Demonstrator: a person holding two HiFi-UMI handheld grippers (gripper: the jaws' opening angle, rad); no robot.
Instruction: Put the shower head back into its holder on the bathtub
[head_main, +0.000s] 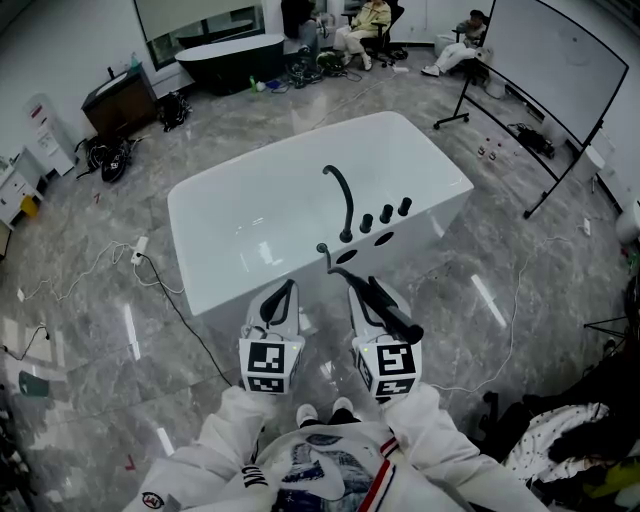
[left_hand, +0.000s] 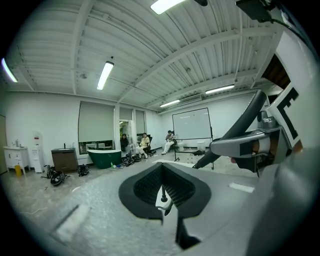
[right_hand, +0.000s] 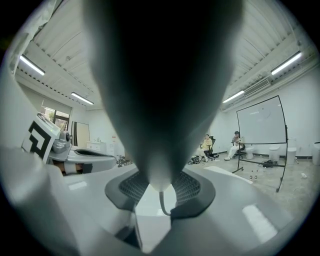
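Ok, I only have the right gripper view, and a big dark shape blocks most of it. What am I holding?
Observer: The head view shows it is the black shower head. It lies lengthwise between the jaws of the right gripper, just short of the white bathtub.
Operator: What is on the rim ahead of me?
Observer: A curved black spout and a row of three knobs. There are dark openings in the rim just in front of them. I cannot tell which one is the holder.
Operator: And my other hand?
Observer: The left gripper sits beside the right one. Its jaws are apart and nothing is between them.
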